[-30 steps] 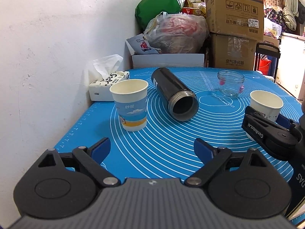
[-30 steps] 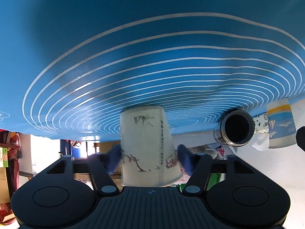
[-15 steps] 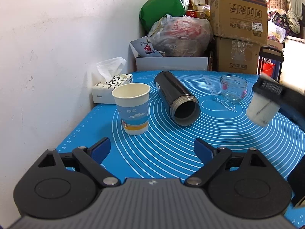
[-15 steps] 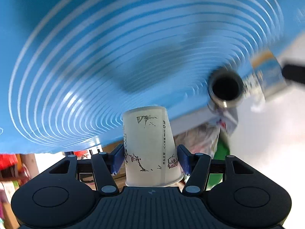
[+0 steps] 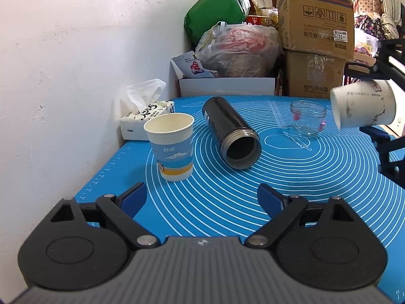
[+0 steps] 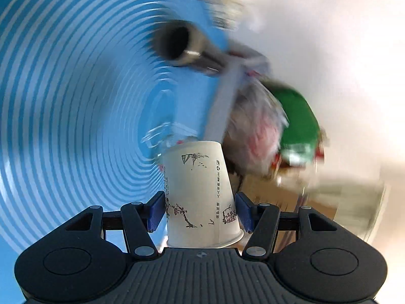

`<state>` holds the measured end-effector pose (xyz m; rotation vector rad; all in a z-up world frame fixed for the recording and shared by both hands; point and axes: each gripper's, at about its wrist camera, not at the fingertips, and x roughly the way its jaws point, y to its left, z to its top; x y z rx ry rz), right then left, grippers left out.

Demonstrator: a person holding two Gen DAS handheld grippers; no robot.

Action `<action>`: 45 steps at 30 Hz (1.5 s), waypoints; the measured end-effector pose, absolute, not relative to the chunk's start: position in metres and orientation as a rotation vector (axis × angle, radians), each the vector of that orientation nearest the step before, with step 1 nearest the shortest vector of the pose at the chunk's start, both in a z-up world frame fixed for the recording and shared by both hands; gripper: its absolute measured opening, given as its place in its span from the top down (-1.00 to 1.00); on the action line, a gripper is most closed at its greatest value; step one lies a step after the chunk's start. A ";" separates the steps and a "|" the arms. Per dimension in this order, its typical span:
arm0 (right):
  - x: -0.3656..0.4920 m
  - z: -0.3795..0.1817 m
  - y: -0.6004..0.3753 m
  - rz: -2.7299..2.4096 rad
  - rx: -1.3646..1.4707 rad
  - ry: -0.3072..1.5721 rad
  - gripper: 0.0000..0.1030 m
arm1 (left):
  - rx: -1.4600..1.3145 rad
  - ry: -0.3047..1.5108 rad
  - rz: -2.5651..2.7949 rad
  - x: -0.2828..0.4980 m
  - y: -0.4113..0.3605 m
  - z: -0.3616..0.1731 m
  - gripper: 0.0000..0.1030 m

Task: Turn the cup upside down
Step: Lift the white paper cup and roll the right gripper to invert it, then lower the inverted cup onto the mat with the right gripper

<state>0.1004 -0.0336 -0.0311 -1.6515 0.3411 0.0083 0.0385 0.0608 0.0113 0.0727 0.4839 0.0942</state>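
1. the right gripper (image 6: 200,211) clamps its blue pads on the white paper cup (image 6: 200,195), held in the air on its side above the right part of the blue mat (image 5: 291,177)
2. the left gripper (image 5: 202,198) hovers low over the mat, spread wide and holding nothing
3. a blue-banded cup (image 5: 172,147) stands upright beside a black flask (image 5: 231,131) lying on its side; a glass jar (image 5: 307,117) sits further back

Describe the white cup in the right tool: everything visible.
The white paper cup has a rolled rim, ink-style drawings and small printed text on its wall. It is clamped between the right tool's blue pads at its lower, wider half, rim toward the camera. From the left wrist view the cup hangs in the air on its side, above the blue mat, touching nothing else.
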 end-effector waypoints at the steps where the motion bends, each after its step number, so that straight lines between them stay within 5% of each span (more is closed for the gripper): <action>1: 0.102 -0.025 -0.036 -0.003 -1.561 0.350 -0.09 | 0.073 0.482 0.094 0.039 0.060 0.011 -0.81; 18: 0.109 -0.003 -0.156 -0.035 -0.065 0.480 -0.06 | 0.110 0.461 0.086 0.040 0.039 0.010 -0.81; 39: 0.101 -0.027 -0.161 -0.040 -0.044 0.563 -0.10 | 0.108 0.509 0.025 0.050 0.018 0.004 -0.81; 45: 0.099 -0.028 -0.164 -0.030 -0.054 0.581 -0.34 | 0.100 0.506 0.001 0.047 0.013 0.005 -0.81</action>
